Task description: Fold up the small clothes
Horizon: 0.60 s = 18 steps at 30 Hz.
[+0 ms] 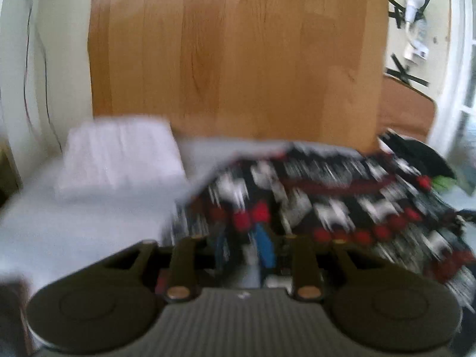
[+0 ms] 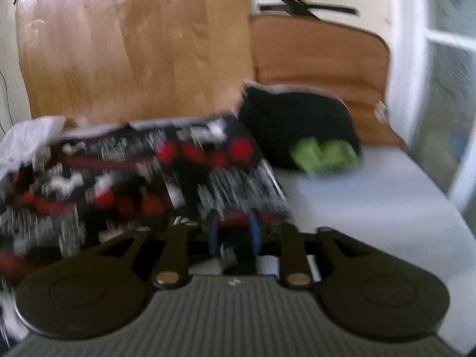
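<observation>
Two grippers, left [image 1: 247,247] and right [image 2: 233,232], sit low at the near hem of the patterned garment [image 1: 327,190], one per corner, ready for a fold. Jaws look parted with cloth between (blur hides contact). It lies on the table [image 2: 372,190], a black garment [image 2: 297,128] far right.

Black-red-white patterned garment [image 2: 125,172], white folded cloth [image 1: 119,154], black-and-green garment [image 2: 300,131]

Soft daylight, heavy motion blur, fisheye-bent edges.
</observation>
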Tool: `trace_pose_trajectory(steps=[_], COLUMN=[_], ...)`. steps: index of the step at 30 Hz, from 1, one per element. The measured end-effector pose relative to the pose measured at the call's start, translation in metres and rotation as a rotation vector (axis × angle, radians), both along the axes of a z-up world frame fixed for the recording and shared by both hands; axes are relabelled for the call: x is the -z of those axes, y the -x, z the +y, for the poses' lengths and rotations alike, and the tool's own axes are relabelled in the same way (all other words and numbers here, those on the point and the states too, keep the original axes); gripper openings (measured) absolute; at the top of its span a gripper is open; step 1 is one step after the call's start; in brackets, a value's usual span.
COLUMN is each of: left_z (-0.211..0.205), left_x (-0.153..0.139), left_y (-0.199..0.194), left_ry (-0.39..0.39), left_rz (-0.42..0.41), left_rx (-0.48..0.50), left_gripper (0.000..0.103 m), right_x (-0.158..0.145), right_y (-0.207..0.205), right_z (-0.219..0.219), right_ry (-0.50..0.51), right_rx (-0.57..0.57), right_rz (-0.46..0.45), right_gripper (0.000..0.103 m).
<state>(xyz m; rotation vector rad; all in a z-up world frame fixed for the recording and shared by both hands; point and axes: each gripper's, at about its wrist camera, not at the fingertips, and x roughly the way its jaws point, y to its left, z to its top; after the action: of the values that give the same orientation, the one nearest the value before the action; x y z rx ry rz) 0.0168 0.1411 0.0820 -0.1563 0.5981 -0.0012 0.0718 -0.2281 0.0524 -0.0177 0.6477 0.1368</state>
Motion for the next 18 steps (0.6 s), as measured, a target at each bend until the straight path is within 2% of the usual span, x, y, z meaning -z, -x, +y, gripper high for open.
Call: trace_pose_trajectory(steps=[2, 4, 6, 7, 8, 9, 10, 12, 14, 16, 17, 18], left_z=[-0.001, -0.010, -0.019, -0.024, -0.027, -0.029, -0.030, -0.027, -0.028, -0.025, -0.024, -0.022], left_x=[0.005, 0.012, 0.017, 0.020, 0.021, 0.024, 0.026, 0.030, 0.030, 0.029, 0.029, 0.029], left_y=[0.025, 0.043, 0.056, 0.058, 0.057, 0.055, 0.055, 0.055, 0.060, 0.067, 0.070, 0.072], left_ry=[0.066, 0.088, 0.096, 0.090, 0.080, 0.080, 0.087, 0.093, 0.075, 0.073, 0.072, 0.068], left_rz=[0.020, 0.025, 0.038, 0.045, 0.054, 0.065, 0.079, 0.092, 0.088, 0.088, 0.089, 0.091], left_rx=[0.075, 0.131, 0.162, 0.162, 0.160, 0.155, 0.146, 0.143, 0.137, 0.145, 0.151, 0.160], left_gripper=[0.040, 0.042, 0.042, 0.042, 0.042, 0.042, 0.042, 0.042, 0.042, 0.042, 0.042, 0.042], right_x=[0.000, 0.007, 0.017, 0.021, 0.022, 0.022, 0.020, 0.014, -0.001, -0.014, -0.019, -0.025], right_y=[0.016, 0.035, 0.038, 0.043, 0.046, 0.048, 0.048, 0.051, 0.048, 0.038, 0.033, 0.030], right_z=[-0.009, -0.017, -0.011, -0.002, 0.006, 0.011, 0.017, 0.023, 0.008, -0.024, -0.041, -0.058], right_ry=[-0.033, -0.104, -0.100, -0.032, 0.022, 0.013, 0.015, 0.106, 0.182, 0.313, 0.371, 0.378], right_rx=[0.037, 0.035, 0.017, 0.001, -0.020, -0.058, -0.063, -0.034, 0.072, 0.265, 0.363, 0.447], right_rz=[-0.008, 0.004, 0.049, 0.018, -0.008, -0.013, -0.013, -0.076, -0.156, -0.244, -0.256, -0.239], right_gripper=[0.065, 0.066, 0.063, 0.056, 0.029, 0.012, 0.012, 0.011, 0.011, 0.013, 0.018, 0.019])
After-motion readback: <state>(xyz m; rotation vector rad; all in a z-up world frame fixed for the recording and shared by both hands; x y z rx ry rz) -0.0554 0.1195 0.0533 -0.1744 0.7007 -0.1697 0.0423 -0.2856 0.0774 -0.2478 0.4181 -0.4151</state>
